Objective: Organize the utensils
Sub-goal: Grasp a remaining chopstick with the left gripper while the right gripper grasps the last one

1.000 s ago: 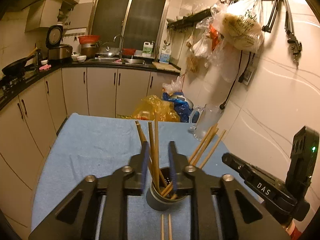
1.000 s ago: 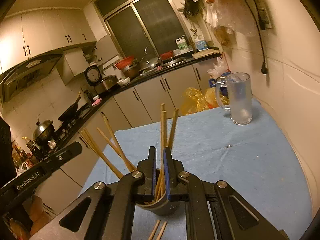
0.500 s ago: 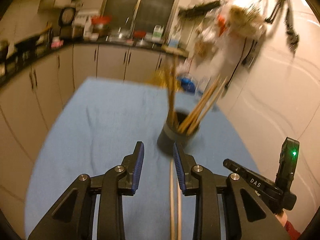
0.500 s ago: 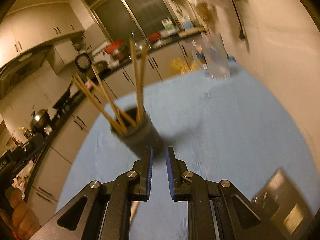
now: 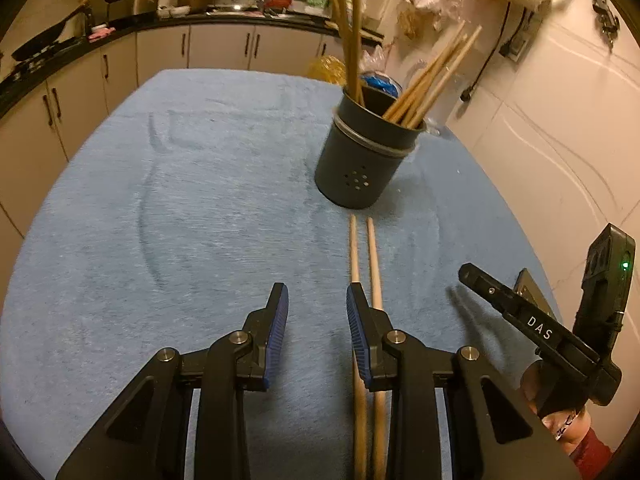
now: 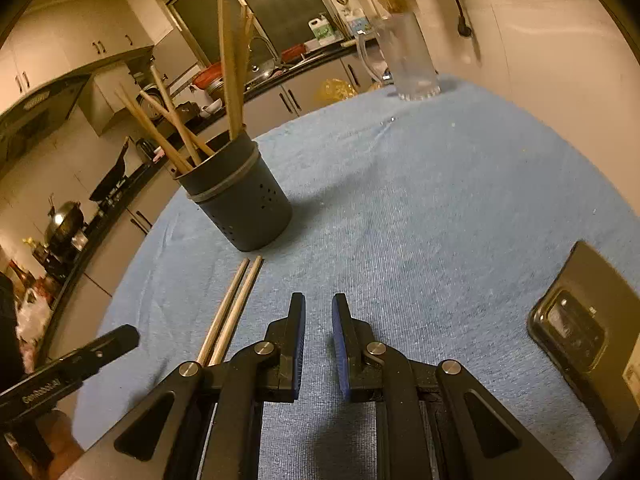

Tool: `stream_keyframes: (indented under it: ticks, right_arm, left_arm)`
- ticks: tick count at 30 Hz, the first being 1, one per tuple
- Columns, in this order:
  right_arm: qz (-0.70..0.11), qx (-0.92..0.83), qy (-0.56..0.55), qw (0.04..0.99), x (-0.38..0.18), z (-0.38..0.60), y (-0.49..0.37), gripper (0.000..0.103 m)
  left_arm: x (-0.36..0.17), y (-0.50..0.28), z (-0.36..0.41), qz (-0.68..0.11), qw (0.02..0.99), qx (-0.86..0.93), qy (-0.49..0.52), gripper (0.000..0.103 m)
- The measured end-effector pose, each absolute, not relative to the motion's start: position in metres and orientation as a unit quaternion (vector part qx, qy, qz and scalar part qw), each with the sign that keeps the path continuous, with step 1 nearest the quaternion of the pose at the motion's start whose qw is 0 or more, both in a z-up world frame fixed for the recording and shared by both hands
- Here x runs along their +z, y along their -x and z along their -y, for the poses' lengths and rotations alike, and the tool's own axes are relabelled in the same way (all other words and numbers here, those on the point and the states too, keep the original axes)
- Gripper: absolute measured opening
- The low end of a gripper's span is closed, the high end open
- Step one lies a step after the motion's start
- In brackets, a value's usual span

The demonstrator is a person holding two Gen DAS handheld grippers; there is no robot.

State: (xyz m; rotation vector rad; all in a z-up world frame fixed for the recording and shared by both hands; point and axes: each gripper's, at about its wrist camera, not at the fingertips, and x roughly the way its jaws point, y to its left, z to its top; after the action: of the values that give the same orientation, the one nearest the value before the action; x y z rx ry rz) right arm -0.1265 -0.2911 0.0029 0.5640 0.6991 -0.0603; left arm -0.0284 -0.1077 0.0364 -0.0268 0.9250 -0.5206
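A dark grey perforated utensil holder (image 5: 362, 160) stands on the blue cloth with several wooden chopsticks (image 5: 430, 80) leaning in it. It also shows in the right wrist view (image 6: 244, 196). Two more chopsticks (image 5: 366, 264) lie side by side on the cloth in front of the holder, running under my left gripper's right finger; they show in the right wrist view (image 6: 230, 312) too. My left gripper (image 5: 317, 308) is open and empty, low over the cloth. My right gripper (image 6: 318, 316) is open a little and empty, to the right of the lying chopsticks.
The blue cloth (image 5: 180, 200) covers the table. A glass mug (image 6: 408, 60) stands at the far right edge. A black phone (image 6: 584, 320) lies at the near right. A white wall runs along the right side, kitchen counters along the left and back.
Both grippers have pulled back from the holder toward the near edge. The right gripper let go of the chopsticks it held in the holder and opened a little.
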Motion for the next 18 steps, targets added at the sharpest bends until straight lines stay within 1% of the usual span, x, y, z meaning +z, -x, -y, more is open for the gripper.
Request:
stream_keyframes:
  ticks: [9, 14, 15, 17, 18]
  right_arm:
    - [-0.331, -0.007, -0.297, 0.895, -0.002, 0.295, 0.129, 0.015]
    - [-0.33, -0.004, -0.3, 0.895, -0.002, 0.296, 0.131, 0.015]
    - [-0.331, -0.003, -0.3, 0.895, -0.002, 0.296, 0.131, 0.015]
    - [-0.332, -0.003, -0.3, 0.894, -0.002, 0.296, 0.131, 0.015]
    - [-0.333, -0.003, -0.3, 0.894, -0.002, 0.296, 0.131, 0.015]
  left_arm:
    - [0.019, -0.006, 0.155, -0.493, 0.828, -0.266, -0.035, 0.029]
    - [0.009, -0.014, 0.172, -0.501, 0.823, -0.261, -0.062, 0.028]
    - [0.009, -0.014, 0.175, -0.495, 0.826, -0.258, -0.072, 0.027]
    - [0.009, -0.015, 0.178, -0.492, 0.83, -0.251, -0.081, 0.022]
    - [0.008, -0.016, 0.177, -0.489, 0.834, -0.241, -0.081, 0.014]
